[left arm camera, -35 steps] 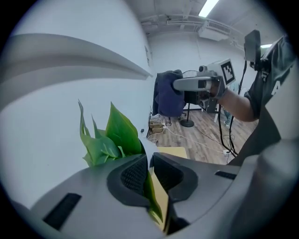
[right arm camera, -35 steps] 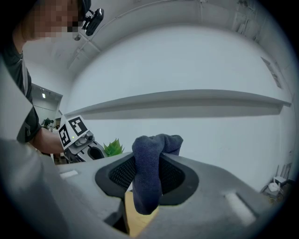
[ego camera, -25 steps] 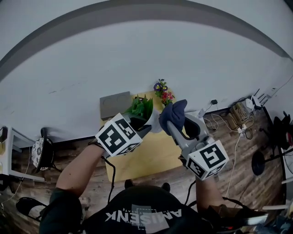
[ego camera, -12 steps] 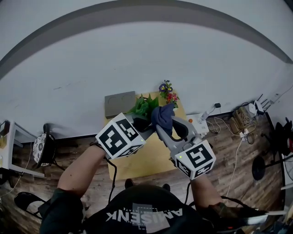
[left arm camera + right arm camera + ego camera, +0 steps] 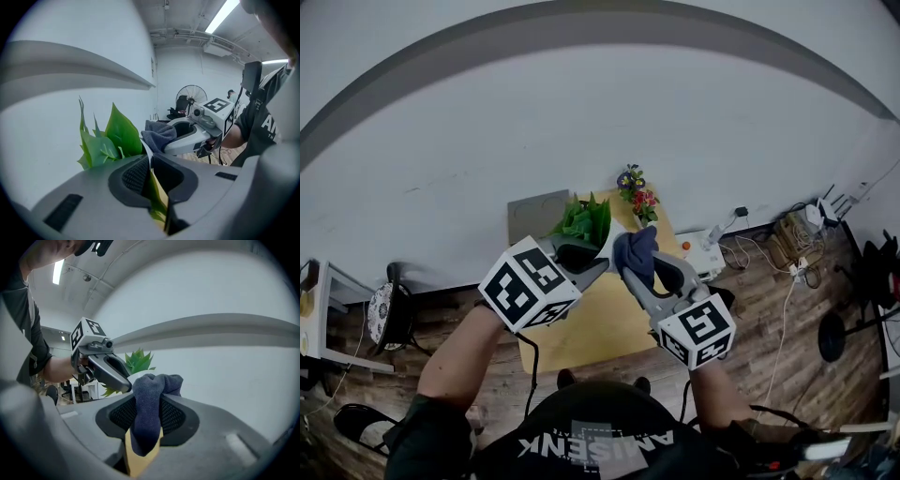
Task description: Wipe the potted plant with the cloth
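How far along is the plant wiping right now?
Done: the cloth is clamped in the right gripper. In hand: the left gripper, jaws just closed further on the pot's rim, holds the potted plant, with the cloth beside it. Left: the green leaves; how much is wiped I cannot tell.
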### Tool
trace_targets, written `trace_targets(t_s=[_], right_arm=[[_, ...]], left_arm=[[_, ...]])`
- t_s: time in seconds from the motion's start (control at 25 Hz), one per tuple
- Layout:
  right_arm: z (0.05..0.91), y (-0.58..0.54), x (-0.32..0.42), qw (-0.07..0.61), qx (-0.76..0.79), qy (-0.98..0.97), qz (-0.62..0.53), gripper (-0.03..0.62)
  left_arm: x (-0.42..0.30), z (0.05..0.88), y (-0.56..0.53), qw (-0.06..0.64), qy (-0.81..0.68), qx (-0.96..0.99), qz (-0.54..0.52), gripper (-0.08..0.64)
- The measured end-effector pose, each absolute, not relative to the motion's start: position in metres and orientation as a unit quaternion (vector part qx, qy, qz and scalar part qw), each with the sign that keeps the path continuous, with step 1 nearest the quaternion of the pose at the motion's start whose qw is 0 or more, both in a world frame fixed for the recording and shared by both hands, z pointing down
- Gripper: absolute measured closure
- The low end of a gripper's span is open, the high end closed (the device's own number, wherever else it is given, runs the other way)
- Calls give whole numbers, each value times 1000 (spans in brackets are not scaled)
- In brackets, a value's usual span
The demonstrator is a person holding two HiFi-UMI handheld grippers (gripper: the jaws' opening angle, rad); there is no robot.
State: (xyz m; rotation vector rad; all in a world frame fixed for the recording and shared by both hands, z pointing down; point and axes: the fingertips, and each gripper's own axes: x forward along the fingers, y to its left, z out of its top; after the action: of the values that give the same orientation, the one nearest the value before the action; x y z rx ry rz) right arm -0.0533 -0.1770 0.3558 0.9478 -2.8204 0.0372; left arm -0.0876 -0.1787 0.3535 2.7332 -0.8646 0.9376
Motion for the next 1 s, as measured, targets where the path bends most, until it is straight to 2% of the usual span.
trace_targets(t_s=[0.52,0.72,1.0], right_arm=[[394,-184,-7,112,360,-924,61,460],[361,-187,8,83,367,-925,45,460],[303,-179,-15,48,323,-945,-5,460]], left_arm=[[-74,353,-174,53,-255,918,300,532],[-67,365,-168,21,-232,917,323,531],[-56,369,-153,-15,-208,919,334,531]])
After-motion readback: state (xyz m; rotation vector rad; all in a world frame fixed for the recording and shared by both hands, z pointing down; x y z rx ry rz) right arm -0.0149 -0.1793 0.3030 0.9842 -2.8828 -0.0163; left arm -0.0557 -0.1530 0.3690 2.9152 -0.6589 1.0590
